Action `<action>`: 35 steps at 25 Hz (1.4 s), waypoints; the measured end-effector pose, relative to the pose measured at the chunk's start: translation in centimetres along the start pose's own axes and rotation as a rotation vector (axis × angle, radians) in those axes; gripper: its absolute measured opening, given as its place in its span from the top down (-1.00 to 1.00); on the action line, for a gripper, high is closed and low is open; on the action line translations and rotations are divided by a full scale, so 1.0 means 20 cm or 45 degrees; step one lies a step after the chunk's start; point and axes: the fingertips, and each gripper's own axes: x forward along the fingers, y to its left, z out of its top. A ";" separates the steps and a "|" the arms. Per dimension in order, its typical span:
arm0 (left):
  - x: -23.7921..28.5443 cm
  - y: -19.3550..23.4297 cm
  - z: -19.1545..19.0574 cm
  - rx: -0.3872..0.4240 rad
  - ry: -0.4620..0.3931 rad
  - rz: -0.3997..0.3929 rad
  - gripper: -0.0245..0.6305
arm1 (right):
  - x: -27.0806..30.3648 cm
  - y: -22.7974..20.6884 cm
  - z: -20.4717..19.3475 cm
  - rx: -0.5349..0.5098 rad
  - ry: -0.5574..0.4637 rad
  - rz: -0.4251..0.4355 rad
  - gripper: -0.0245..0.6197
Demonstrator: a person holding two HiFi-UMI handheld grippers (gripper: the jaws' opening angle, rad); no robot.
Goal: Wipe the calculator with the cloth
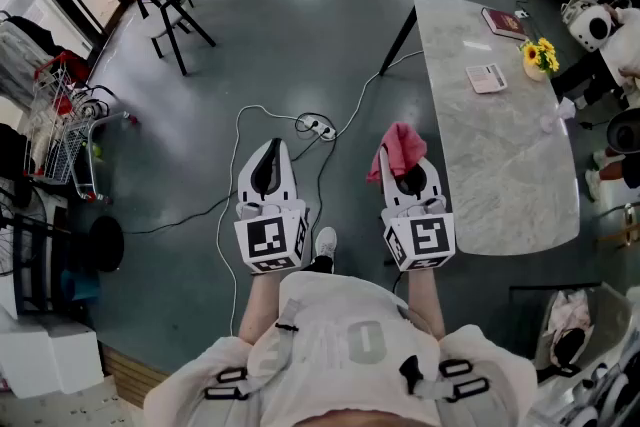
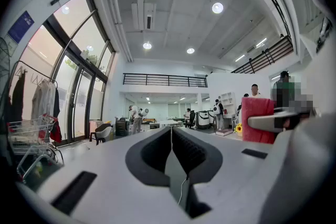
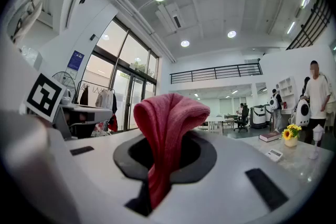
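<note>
Nearest on my feed, the left gripper (image 1: 272, 147) is held level over the floor (image 1: 300, 25). Its fingers are pressed together with nothing between them. Beside it and apart, the right gripper (image 1: 403, 173) is also level. Its fingers are clamped on the red cloth (image 1: 400, 145), which bunches up above the tips and hangs down through the gap. Just beyond both grippers I see a white power strip (image 1: 316, 126) lying on the grey floor with its cables trailing off. To my right runs the long marble table (image 1: 500, 175), and the right gripper sits near its edge without touching it. The calculator (image 1: 487, 78) lies flat toward the far end of the table, well apart from the cloth. Just past it stands a vase of yellow flowers (image 1: 540, 58), then a dark red book (image 1: 503, 22).
</note>
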 end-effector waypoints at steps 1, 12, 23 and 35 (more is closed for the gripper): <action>0.02 0.00 0.01 0.001 -0.007 0.000 0.85 | 0.01 -0.01 0.00 0.006 -0.005 0.000 0.76; 0.16 0.02 -0.07 -0.051 0.020 -0.009 0.85 | 0.09 -0.07 -0.06 -0.021 0.039 -0.003 0.77; 0.64 0.09 -0.12 -0.100 0.000 -0.149 0.85 | 0.41 -0.23 -0.12 -0.086 0.106 -0.142 0.75; 1.03 0.27 -0.20 -0.194 0.034 -0.204 0.85 | 0.76 -0.30 -0.19 -0.060 0.166 -0.195 0.75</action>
